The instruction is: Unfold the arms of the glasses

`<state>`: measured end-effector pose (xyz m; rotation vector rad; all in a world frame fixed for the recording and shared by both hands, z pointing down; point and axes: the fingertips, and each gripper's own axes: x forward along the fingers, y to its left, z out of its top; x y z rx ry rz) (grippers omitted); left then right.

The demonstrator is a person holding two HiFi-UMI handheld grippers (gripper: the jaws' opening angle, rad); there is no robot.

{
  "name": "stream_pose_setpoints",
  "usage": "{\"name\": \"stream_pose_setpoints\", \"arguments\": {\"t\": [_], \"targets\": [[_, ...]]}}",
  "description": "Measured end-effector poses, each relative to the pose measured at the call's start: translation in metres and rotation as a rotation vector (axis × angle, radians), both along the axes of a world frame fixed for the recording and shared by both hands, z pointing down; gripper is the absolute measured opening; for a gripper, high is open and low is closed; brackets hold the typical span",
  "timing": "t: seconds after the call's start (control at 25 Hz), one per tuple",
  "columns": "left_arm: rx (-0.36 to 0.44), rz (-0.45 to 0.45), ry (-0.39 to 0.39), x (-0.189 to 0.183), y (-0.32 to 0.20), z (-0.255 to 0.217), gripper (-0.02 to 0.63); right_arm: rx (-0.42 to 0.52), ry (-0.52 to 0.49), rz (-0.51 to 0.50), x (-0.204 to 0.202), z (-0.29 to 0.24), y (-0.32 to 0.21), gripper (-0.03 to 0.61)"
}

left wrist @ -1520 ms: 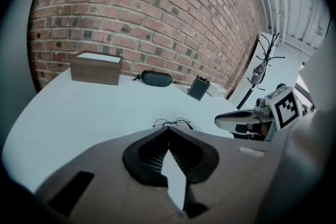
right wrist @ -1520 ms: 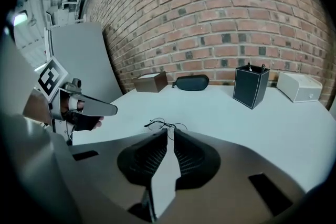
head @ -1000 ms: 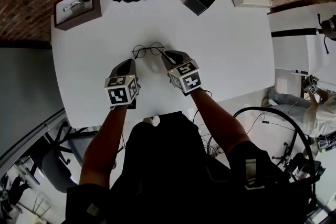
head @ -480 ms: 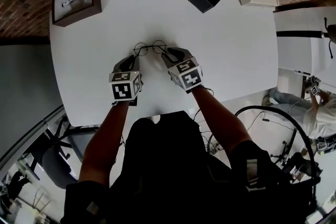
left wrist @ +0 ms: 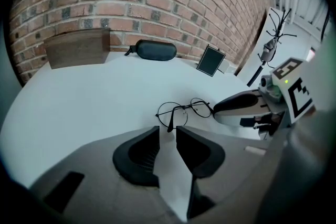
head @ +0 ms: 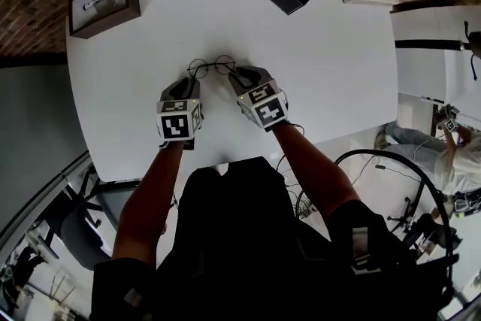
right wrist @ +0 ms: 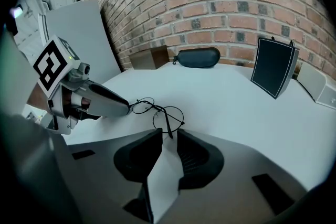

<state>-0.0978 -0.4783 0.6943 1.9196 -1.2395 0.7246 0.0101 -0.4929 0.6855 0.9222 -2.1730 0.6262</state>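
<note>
On the white table, the wire glasses lie just ahead of both grippers, an arm pointing at each. Left gripper has just been opening, with the arm tip at the mouth of its gap, unpinched. Right gripper stands released too, arm tip between its jaws.

No readable text, labels, brands, numbers or signs anywhere in view

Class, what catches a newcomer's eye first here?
Thin round glasses lie on the white table, near its middle. The left hand-held gripper has just been opening its jaws, nothing between them, an arm tip just ahead; the right hand-held gripper stands open at the other arm tip.
</note>
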Motion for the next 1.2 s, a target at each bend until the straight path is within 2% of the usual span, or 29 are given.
{"name": "stream_pose_setpoints", "arguments": {"t": [0.2, 0.36, 0.6, 0.76, 0.96, 1.2], "targets": [[0.010, 0.027, -0.032, 0.002, 0.000, -0.001, 0.103, 0.011, 0.026, -0.008, 0.001, 0.001, 0.001, 0.080], [0.008, 0.052, -0.026, 0.008, 0.000, 0.000, 0.103, 0.024, 0.054, -0.022, 0.002, 0.001, 0.000, 0.064], [0.002, 0.062, -0.049, 0.010, 0.001, 0.002, 0.103, 0.083, 0.165, -0.105, -0.001, 0.000, 0.000, 0.051], [0.008, 0.072, -0.067, 0.010, 0.000, 0.003, 0.093, 0.089, 0.227, -0.145, -0.004, 0.001, 0.002, 0.030], [0.010, 0.061, -0.071, 0.007, 0.000, 0.004, 0.054, 0.089, 0.228, -0.144, -0.005, 0.002, 0.002, 0.026], [0.021, 0.069, -0.056, 0.008, 0.000, 0.000, 0.048, 0.103, 0.199, -0.125, -0.006, -0.002, 0.003, 0.025]]}}
